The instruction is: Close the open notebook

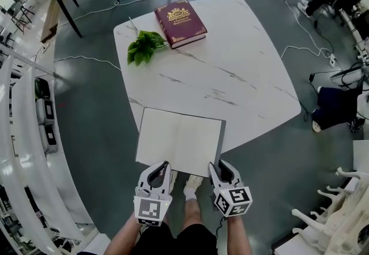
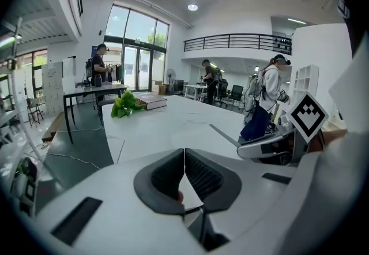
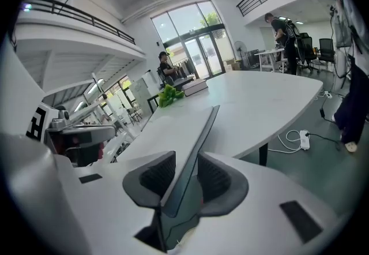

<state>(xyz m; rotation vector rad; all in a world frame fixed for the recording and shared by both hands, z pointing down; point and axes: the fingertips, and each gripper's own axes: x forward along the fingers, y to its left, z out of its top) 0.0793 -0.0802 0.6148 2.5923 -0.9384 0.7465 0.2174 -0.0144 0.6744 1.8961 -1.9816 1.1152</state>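
The open notebook [image 1: 179,139] lies with blank white pages up at the near edge of the white marble table [image 1: 242,75]. My left gripper [image 1: 166,165] is at its near left edge. In the left gripper view the jaws [image 2: 184,158] meet in a thin line with a white sheet of the notebook [image 2: 173,132] caught between them. My right gripper [image 1: 214,166] is at the near right corner. In the right gripper view its pads [image 3: 185,170] are shut on the grey cover [image 3: 199,138], which stands tilted up off the table.
A dark red book [image 1: 180,22] and a sprig of green leaves [image 1: 144,46] lie at the table's far left. My feet [image 1: 193,187] stand just below the near edge. Cables run over the grey floor [image 1: 300,49]. People stand at desks in the background [image 2: 98,69].
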